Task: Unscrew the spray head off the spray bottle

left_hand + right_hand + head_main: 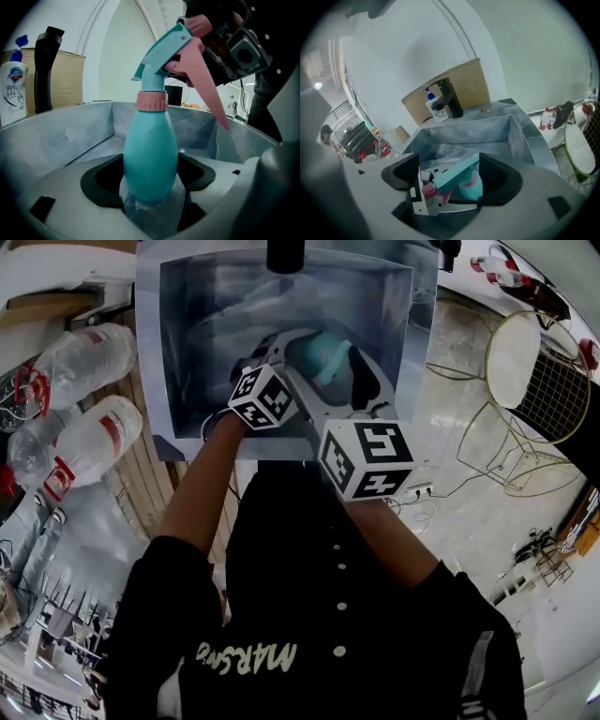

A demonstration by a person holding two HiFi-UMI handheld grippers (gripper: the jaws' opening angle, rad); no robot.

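Note:
A teal spray bottle with a pink collar and a teal-and-pink spray head stands upright over a steel sink. My left gripper is shut on the bottle's belly, pads against both sides. In the right gripper view the spray head lies between the wide-open jaws of my right gripper; the left pad stands well clear of it. In the head view both grippers, left and right, meet at the bottle above the sink.
The sink's walls rise on all sides. A white soap bottle and a black dispenser stand on the rim before a cardboard box. Large plastic bottles lie to the left; a wire chair stands right.

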